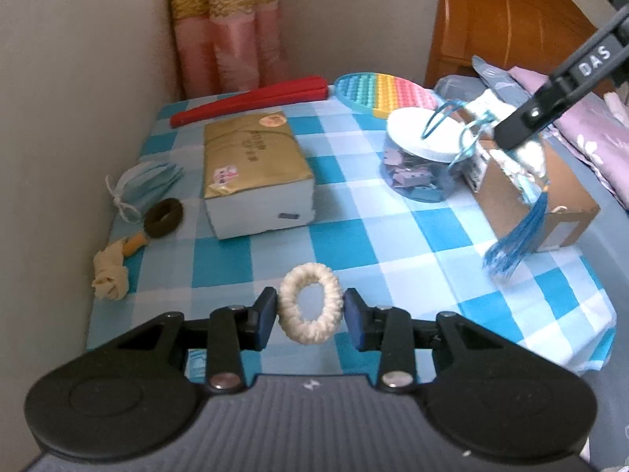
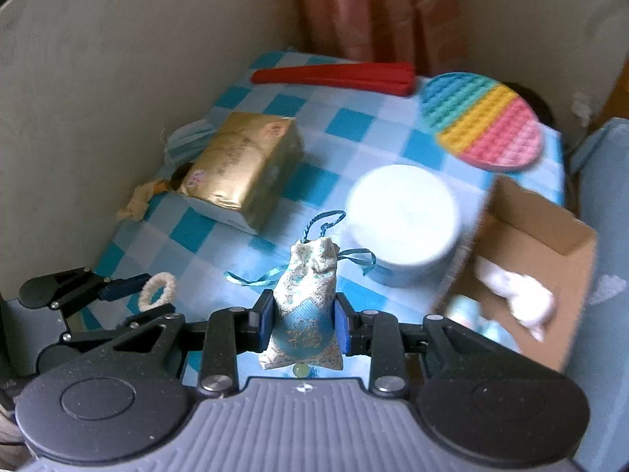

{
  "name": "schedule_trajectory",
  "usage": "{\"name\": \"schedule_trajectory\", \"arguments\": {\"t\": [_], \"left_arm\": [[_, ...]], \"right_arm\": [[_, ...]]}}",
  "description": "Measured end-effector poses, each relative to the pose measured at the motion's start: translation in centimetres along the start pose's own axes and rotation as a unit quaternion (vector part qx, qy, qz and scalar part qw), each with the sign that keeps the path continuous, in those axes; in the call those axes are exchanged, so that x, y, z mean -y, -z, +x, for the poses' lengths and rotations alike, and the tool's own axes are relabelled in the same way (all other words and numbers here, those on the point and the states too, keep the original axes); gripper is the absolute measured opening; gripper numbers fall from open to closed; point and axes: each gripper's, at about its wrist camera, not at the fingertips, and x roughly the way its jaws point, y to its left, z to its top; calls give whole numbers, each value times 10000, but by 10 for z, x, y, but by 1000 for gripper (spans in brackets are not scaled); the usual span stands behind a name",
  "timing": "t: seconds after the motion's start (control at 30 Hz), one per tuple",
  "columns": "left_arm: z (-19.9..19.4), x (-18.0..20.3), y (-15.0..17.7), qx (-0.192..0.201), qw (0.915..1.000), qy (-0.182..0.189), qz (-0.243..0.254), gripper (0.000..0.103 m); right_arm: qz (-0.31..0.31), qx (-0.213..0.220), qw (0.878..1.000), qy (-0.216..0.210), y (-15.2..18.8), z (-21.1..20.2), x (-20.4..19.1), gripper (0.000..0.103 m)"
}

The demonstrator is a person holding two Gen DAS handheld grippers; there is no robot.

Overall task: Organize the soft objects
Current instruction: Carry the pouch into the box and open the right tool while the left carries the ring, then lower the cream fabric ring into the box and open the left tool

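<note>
My left gripper [image 1: 310,314] is shut on a cream knitted scrunchie [image 1: 309,306] and holds it above the checked tablecloth [image 1: 354,244]; it also shows in the right wrist view [image 2: 157,291]. My right gripper [image 2: 302,320] is shut on a blue and white brocade sachet [image 2: 304,310] with ribbon loops and a blue tassel [image 1: 515,244]. It holds the sachet in the air near an open cardboard box [image 2: 546,236]. A white soft toy [image 2: 515,299] lies in the box.
On the cloth are a gold-wrapped box [image 1: 255,169], a jar with a white lid [image 1: 424,145], a rainbow pop mat [image 1: 389,92] and a red folded fan [image 1: 251,100]. At the left edge lie a blue face mask [image 1: 149,181], a brown hair tie [image 1: 163,218] and a cream cloth knot [image 1: 110,271].
</note>
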Motion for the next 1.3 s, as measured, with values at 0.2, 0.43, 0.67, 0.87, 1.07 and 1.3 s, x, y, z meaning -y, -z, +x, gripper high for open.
{"name": "schedule_trajectory", "arguments": {"t": [0.2, 0.43, 0.67, 0.87, 1.07, 1.3], "left_arm": [[-5, 17, -6, 44, 9996, 185, 194, 36], [-9, 43, -17, 100, 9981, 363, 479, 36], [-5, 66, -27, 77, 9963, 515, 677, 36], [4, 85, -38, 39, 9944, 614, 861, 36], [13, 104, -56, 70, 9915, 702, 1093, 36], [24, 127, -77, 155, 9875, 748, 1378, 36]], "right_arm": [[285, 200, 9988, 337, 21, -35, 31, 36], [638, 359, 9945, 754, 35, -59, 68, 36], [829, 273, 9892, 1178, 41, -44, 102, 36], [737, 357, 9842, 1572, 43, -15, 118, 36], [596, 339, 9841, 1639, 44, 10, 128, 38], [491, 527, 9807, 1816, 48, 23, 139, 51]]}}
